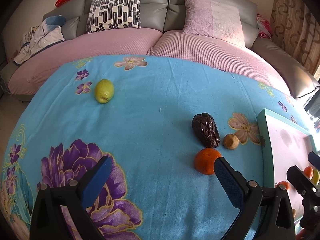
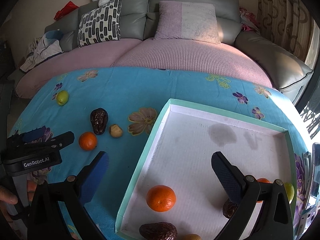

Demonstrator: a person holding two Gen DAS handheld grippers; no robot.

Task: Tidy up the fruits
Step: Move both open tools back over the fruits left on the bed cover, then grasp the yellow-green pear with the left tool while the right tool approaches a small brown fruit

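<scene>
Left wrist view: left tool [image 1: 163,169] released, jaws wide apart, grasping nothing, above the blue floral cloth [image 1: 150,104] covering the worktop. An orange [image 1: 206,161] lies just beside its right finger; whether they touch cannot be told. A dark date [image 1: 206,130] and a small tan fruit [image 1: 230,141] sit just beyond the orange. A green fruit [image 1: 104,91] lies well apart, toward the far left corner.

Right wrist view: right tool [image 2: 160,164] released, empty, over the near left wall of the tray [image 2: 226,111], which occupies the worktop's right side. Inside lie an orange [image 2: 161,198] and a date [image 2: 158,231] near the front edge; more fruit sits partly hidden behind the right finger.
</scene>
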